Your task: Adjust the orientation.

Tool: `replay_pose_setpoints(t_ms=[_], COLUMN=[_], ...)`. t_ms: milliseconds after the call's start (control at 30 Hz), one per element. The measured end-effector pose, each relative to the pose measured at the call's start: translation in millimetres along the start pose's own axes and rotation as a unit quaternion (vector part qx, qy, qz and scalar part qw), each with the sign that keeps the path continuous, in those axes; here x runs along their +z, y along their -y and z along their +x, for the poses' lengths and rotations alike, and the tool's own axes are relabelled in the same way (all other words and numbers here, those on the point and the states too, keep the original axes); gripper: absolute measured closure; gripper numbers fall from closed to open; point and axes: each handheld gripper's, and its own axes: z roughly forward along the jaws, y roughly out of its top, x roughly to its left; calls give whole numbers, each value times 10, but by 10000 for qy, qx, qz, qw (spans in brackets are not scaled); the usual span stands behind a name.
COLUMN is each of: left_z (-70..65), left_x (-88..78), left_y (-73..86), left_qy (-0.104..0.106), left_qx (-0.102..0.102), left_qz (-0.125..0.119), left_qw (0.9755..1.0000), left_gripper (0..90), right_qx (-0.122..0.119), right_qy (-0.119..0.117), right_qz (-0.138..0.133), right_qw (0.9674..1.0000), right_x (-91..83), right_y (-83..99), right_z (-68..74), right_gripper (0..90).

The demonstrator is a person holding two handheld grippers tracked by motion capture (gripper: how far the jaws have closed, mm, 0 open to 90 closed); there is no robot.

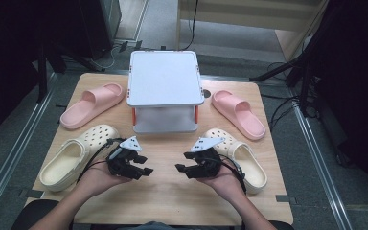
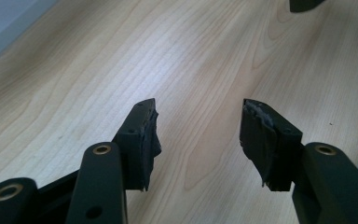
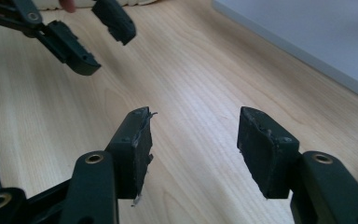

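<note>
Both grippers, left gripper (image 1: 143,165) and right gripper (image 1: 182,168), gape empty; right cream clog (image 1: 242,155) partly hidden.

Overhead view forward-down; gripper views skim table (image 1: 167,191).

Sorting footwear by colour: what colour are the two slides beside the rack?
Pink, both slides; clearest in the high view.
</note>
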Motion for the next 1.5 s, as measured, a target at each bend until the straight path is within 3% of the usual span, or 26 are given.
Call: replay_pose_setpoints(t_ms=[233,433,600,700,967,1167,1333,1500], left_z=[41,62,74,100,135,166,185,201], left_x=[-89,-197,-297,-383,-517,-685,-801,-906], left_y=[69,130,198,264,357,478,563,632], left_qy=[-234,-348,-398,-482,-703,-942,-1074,-1226], left_qx=[-100,-205,-351,-523,-664,-900,-1107,-1192], left_qz=[-33,-91,-128,-179,-267,-289,-373,-392], left_qw=[9997,9991,9985,9973,9950,9911,9873,9845], left_gripper=[465,467,518,525,509,496,493,494], right_qx=[154,46,14,-68,-238,-337,-308,-328], right_qy=[-59,-136,-303,-382,-396,-552,-524,-580], right_qz=[115,175,159,183,241,249,244,184], right_qw=[9998,9997,9994,9991,9986,9976,9978,9976], right_x=[60,135,165,208,275,333,384,403], right_y=[-30,-86,-131,-184,-249,-317,-370,-402], right_z=[-88,-76,-63,-35,-16,-6,23,29], right_gripper=[463,464,516,527,515,559,603,605])
